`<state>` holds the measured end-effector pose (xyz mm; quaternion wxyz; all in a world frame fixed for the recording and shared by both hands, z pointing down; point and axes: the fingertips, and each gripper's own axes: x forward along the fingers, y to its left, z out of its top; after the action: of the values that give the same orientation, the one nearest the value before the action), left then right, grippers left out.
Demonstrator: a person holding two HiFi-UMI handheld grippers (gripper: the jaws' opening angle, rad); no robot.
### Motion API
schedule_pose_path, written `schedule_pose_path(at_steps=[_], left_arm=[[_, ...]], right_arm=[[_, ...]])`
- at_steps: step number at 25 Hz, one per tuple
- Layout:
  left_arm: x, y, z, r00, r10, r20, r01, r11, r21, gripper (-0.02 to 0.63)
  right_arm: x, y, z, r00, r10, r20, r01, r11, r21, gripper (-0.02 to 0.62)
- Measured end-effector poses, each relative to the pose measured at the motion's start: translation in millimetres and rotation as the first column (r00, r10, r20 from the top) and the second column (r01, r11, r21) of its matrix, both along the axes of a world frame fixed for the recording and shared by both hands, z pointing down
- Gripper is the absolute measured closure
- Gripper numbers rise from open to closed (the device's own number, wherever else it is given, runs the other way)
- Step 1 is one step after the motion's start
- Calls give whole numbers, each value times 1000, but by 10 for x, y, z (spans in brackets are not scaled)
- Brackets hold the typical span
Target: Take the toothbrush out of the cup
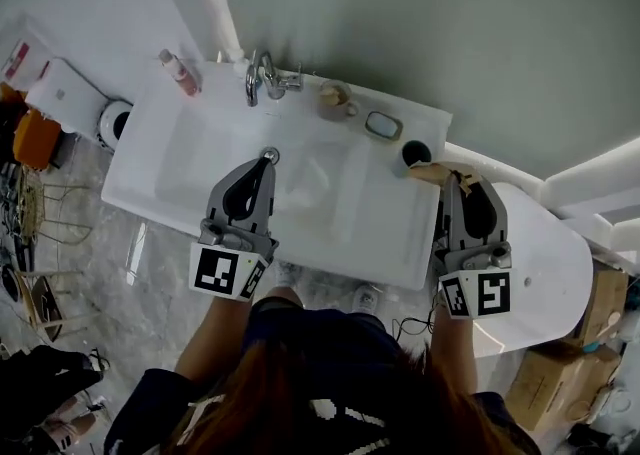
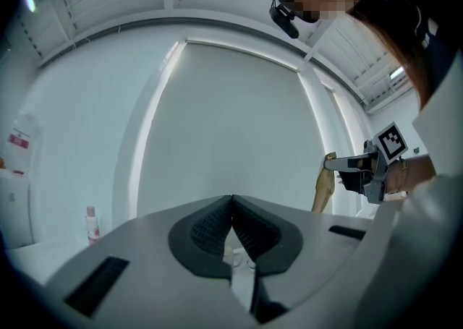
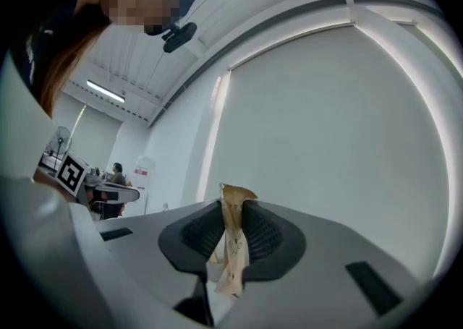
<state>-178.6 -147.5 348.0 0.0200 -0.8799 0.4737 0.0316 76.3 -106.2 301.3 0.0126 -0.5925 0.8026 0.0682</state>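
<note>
- No word, brand or number can be read.
- Black-and-white square code patterns are carried on the left gripper point(image 1: 268, 158) and the right gripper point(image 1: 455, 181).
- Faint print on the tan paper wrapper point(image 3: 233, 237) clamped in the right gripper is too small to be read.
- A red-and-white label point(image 2: 17, 141) on a white wall box point(image 2: 14, 204) is blurred.

White sink point(image 1: 170, 173) fills middle of head view. On back rim: pink bottle point(image 1: 180, 73) upper left, faucet point(image 1: 262, 78) top centre, tan container point(image 1: 335, 101) beside it, grey soap dish point(image 1: 383, 125), dark cup point(image 1: 415, 154) at right corner.
</note>
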Motion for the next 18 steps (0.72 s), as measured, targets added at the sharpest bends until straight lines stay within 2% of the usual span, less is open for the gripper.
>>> schedule_pose_path(at_steps=[4, 9, 18], left_arm=[[-219, -310, -27, 995, 100, 9, -100, 995, 7, 588], [-448, -515, 1, 985, 174, 3, -174, 985, 1, 588], [-516, -665, 180, 969, 245, -23, -246, 968, -51, 588]], right_arm=[[-346, -80, 7, 997, 81, 8, -81, 997, 5, 511], [-648, -103, 89, 988, 153, -8, -154, 988, -22, 512], [-771, -110, 89, 973, 231, -26, -232, 971, -51, 512]])
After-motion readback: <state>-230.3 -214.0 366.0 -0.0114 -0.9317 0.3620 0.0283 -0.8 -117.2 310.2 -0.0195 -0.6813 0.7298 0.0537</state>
